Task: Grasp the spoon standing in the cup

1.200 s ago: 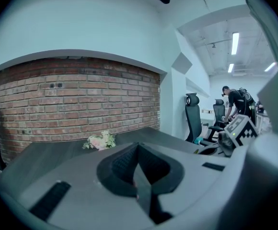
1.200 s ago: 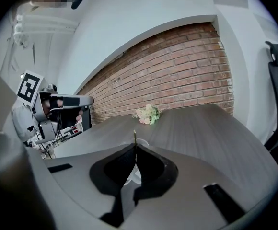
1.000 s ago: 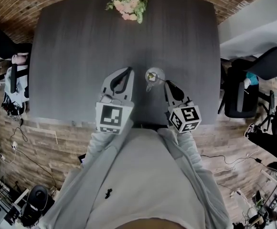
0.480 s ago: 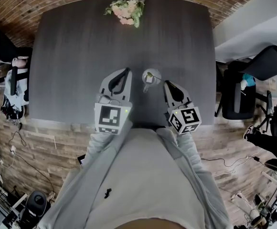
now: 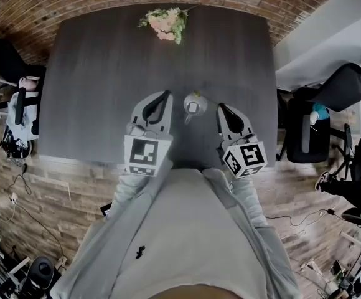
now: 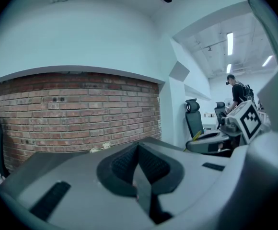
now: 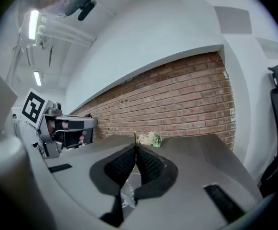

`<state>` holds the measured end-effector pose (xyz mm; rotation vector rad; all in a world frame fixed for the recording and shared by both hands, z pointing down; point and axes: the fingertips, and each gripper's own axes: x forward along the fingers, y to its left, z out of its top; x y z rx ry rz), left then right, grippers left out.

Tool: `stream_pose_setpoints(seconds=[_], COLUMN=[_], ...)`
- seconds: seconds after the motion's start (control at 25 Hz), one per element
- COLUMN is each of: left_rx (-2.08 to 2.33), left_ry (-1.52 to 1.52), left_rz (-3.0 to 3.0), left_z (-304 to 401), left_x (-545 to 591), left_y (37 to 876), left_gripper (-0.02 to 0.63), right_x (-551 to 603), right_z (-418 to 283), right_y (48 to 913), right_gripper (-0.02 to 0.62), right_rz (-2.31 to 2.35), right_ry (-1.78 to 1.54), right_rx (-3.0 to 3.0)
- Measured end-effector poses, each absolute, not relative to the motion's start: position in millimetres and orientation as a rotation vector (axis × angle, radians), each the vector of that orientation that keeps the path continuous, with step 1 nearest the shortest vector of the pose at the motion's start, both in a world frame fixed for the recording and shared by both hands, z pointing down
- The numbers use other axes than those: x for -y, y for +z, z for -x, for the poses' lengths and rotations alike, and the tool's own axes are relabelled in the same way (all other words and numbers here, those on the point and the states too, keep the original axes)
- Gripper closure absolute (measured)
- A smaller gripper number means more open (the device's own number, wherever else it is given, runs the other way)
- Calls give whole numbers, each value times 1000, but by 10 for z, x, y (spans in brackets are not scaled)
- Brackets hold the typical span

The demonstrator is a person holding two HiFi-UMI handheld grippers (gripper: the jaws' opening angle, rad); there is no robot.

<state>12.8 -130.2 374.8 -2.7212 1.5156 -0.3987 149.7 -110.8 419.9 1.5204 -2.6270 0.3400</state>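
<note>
A clear glass cup [image 5: 193, 106] stands on the dark table [image 5: 106, 73] just ahead of both grippers. A thin spoon [image 5: 208, 101] leans out of it toward the right. My right gripper [image 5: 221, 108] sits right of the cup, shut on the spoon's handle. In the right gripper view the handle [image 7: 134, 137] pokes up between the closed pads of the right gripper [image 7: 135, 148], with the cup [image 7: 128, 191] showing below them. My left gripper [image 5: 165, 94] hovers left of the cup, shut and empty. Seen from its own camera, the left gripper [image 6: 138, 148] has its pads together.
A bunch of pale flowers [image 5: 165, 22] lies at the table's far edge, also seen as flowers [image 7: 151, 139]. Office chairs stand to the right [image 5: 320, 120] and left [image 5: 18, 101] of the table. A brick wall [image 7: 177, 99] runs behind it. A person stands far off [image 6: 236, 92].
The right gripper has drawn a little to the right, away from the cup, still closed on the spoon. The left gripper keeps its place beside the cup.
</note>
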Motion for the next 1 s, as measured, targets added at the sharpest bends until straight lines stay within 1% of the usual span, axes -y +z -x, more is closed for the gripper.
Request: stream_pose_setpoints(seconds=[0.2, 0.4, 0.68, 1.0], left_rx=[-1531, -1552, -1594, -1650], left_ry=[-366, -344, -321, -272], left_rz=[2696, 2672, 2635, 2589], left_z=[-107, -82, 14, 180], left_x=[1268, 1269, 1299, 1370], left_y=[3655, 3571, 3487, 3366], left_gripper=[588, 588, 588, 588], right_x=[1172, 1209, 1241, 1242], right_z=[-1534, -1474, -1460, -1635], right_y=[3897, 3524, 3180, 3011], right_gripper=[575, 575, 575, 575], right_rz=[-1544, -1511, -1529, -1615], right_ry=[198, -48, -162, -228], right_rx=[2655, 2658, 2710, 2701])
